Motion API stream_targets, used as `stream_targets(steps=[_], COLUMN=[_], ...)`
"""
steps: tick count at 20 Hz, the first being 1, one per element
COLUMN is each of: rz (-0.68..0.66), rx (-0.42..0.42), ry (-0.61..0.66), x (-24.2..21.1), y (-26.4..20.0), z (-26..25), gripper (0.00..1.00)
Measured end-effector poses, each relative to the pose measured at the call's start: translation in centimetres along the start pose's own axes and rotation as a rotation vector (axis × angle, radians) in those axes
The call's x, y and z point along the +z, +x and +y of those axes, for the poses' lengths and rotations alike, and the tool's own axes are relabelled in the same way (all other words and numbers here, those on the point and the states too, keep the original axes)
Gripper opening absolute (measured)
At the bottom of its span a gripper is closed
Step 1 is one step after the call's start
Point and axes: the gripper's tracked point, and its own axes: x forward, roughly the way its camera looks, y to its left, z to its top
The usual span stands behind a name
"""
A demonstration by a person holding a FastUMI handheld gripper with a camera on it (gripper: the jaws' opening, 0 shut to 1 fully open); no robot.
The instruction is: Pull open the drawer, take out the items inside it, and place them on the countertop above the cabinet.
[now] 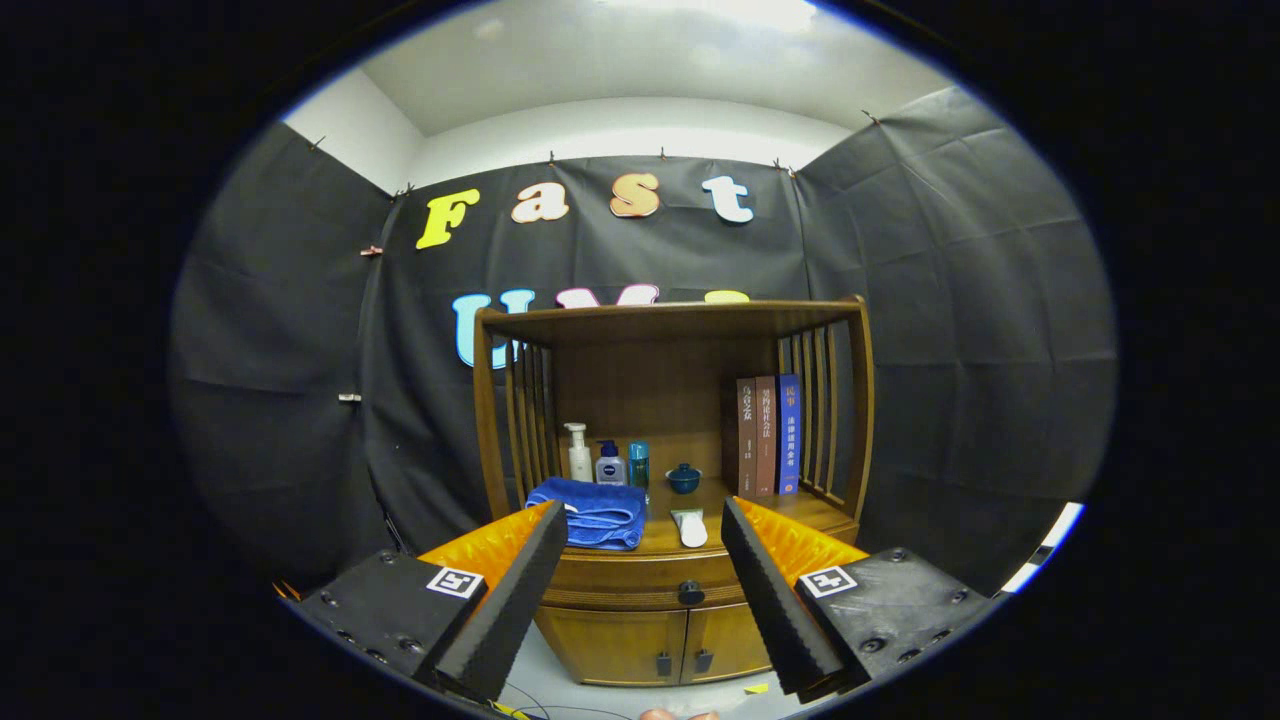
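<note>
The hand-held gripper (635, 600) hangs released, fingers spread, before the cabinet (665, 640). The shut drawer (640, 578) sits dead ahead at 12 o'clock, under the surface (790, 512); stiff wood, probably best pulled by its small dark knob (690, 593).

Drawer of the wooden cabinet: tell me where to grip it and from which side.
Grip the small dark round knob at the middle of the closed wooden drawer front. Come straight from the front: it is the only protruding part. The gripper is open, the knob between its fingers.
</note>
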Motion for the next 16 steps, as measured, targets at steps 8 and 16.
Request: stream_targets(steps=[8,16], rz=[0.006,0.019], rx=[0.011,0.019], ry=[-0.023,0.003], x=[0.9,0.8], y=[-2.2,-2.3], z=[0.7,0.6], gripper=[0.99,0.99])
